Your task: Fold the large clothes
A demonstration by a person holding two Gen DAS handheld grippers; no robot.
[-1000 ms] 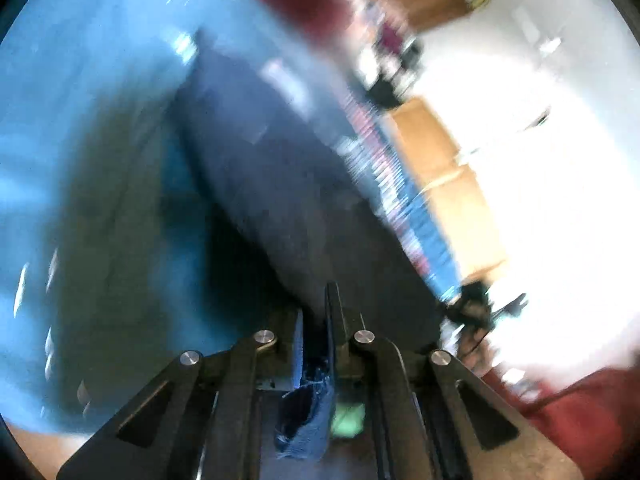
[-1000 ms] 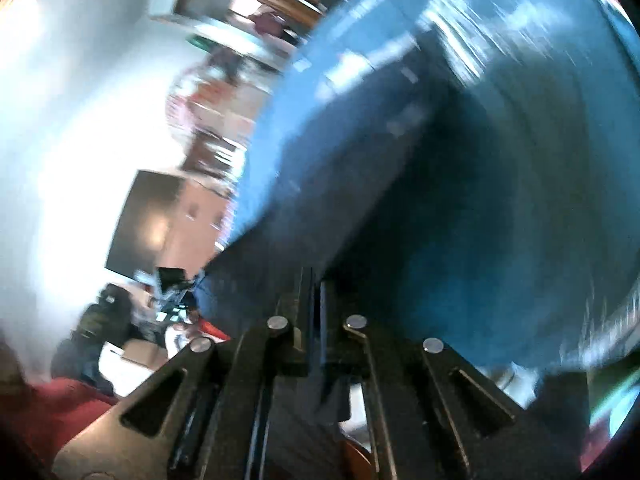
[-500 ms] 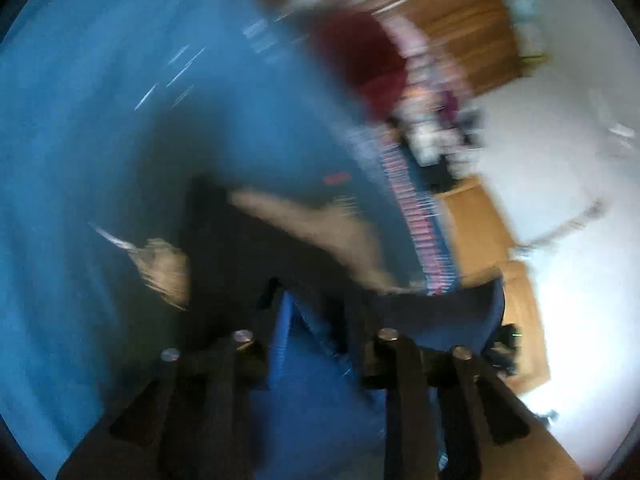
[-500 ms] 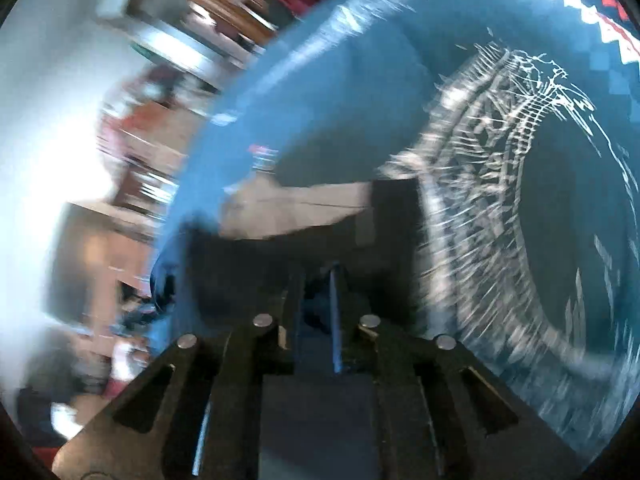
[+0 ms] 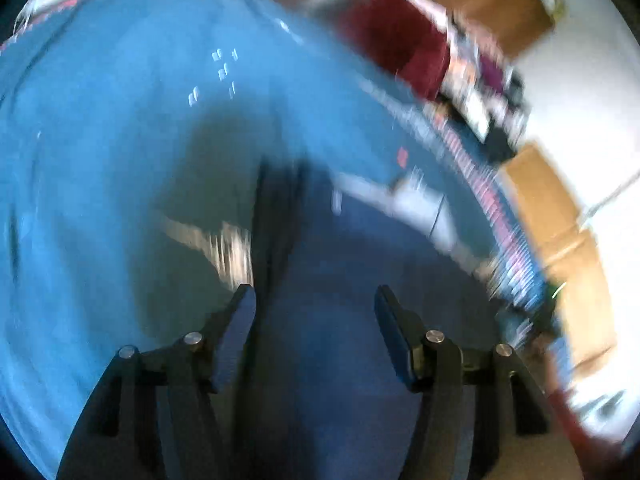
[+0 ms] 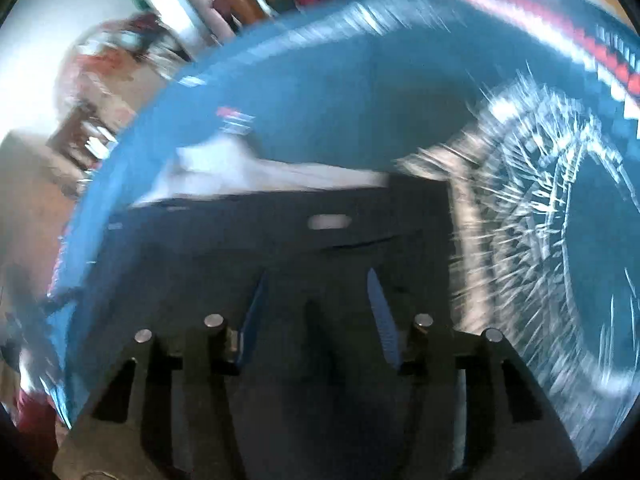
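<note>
A dark navy garment lies flat on a blue bedspread, with a pale lining strip showing along its far edge. My left gripper hovers just above the cloth, fingers spread wide, nothing between them. In the right wrist view the same dark garment lies below my right gripper, which is also open and holds nothing. A whitish inner panel shows at the garment's far side. Both views are motion-blurred.
The bedspread carries a white spiky circular pattern at right and a red-and-white patterned border. Beyond the bed edge are wooden furniture, a dark red object and a cluttered shelf area.
Both grippers were shut on the garment a second ago. They have let go and opened, and the cloth now lies on the bed. Both cameras have swung toward the bedspread.
</note>
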